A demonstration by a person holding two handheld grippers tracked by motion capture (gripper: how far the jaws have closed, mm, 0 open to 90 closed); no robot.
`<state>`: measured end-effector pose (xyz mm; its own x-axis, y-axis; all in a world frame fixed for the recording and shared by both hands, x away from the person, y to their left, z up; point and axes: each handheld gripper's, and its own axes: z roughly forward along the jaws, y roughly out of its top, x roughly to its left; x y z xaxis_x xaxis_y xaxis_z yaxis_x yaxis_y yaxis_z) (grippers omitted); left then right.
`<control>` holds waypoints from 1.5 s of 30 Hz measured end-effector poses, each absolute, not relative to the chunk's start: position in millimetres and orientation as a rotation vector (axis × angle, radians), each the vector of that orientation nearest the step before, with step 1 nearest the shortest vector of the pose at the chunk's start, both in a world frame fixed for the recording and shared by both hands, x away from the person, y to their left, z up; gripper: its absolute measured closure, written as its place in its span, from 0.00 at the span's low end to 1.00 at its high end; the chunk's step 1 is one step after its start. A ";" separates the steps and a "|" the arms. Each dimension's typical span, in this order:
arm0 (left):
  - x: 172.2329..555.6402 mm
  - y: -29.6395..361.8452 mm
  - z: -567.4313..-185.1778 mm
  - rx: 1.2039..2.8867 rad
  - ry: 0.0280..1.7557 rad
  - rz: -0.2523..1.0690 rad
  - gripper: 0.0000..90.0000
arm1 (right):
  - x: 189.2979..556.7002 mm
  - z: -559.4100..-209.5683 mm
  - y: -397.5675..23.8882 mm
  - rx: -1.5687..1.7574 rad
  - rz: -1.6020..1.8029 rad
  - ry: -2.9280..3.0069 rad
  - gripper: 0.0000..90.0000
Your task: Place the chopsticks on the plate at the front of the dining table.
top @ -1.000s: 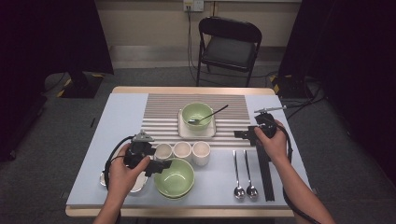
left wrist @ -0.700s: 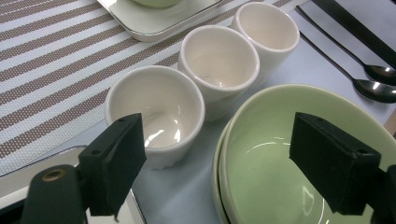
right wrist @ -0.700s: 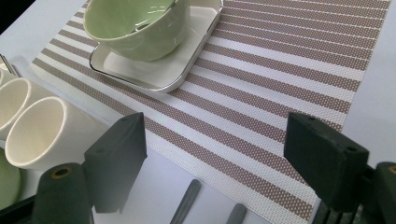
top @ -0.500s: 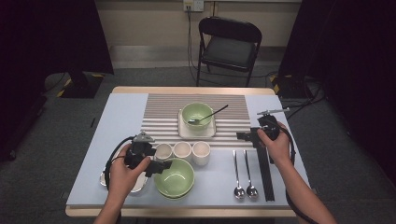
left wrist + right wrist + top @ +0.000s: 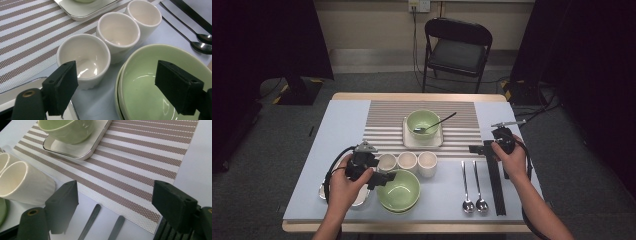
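1. Two grippers in play, both with jaws wide apart and nothing between them.
2. Left gripper poised at the near left of the table, pointing right, straddling the gap between the nearest white cup and the rim of the green bowl.
3. Three white cups in a row running left to right along the near edge of the striped mat: leftmost just beyond the left jaw, middle cup touching it or nearly so, rightmost cup farthest off.
4. Green bowl at near centre, seemingly stacked on a second one, directly to the right of the left gripper and just under its right jaw.
5. Probably the left hand's job: bowl and leftmost cup both close to it, well apart from the right gripper.
6. Right gripper held at the right edge of the mat, pointing left, above the handles of the two spoons, whose long axes run near to far.
7. Farther off: a second green bowl with a spoon on a square plate, mid-mat.
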<state>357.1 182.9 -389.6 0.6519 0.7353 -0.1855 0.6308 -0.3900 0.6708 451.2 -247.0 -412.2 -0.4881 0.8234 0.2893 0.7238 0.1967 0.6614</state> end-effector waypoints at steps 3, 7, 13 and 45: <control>357.3 183.2 -389.8 2.136 1.054 0.183 0.20 | 450.3 -413.6 -248.9 1.512 1.171 2.327 0.23; 357.2 183.2 -389.6 2.135 1.055 0.183 0.20 | 448.6 -414.1 -251.4 1.519 1.178 2.318 0.23; 357.2 182.8 -390.0 2.135 1.060 0.181 0.20 | 446.7 -416.1 -256.8 1.524 1.175 2.312 0.23; 357.2 182.1 -390.5 2.134 1.065 0.182 0.20 | 437.4 -423.4 -280.4 1.566 1.181 2.278 0.23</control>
<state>357.2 182.1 -390.5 0.6469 0.7395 -0.1862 0.6360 -0.3884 0.6668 437.4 -280.4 -423.4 -0.4502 0.8392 0.3049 0.7329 0.1522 0.6631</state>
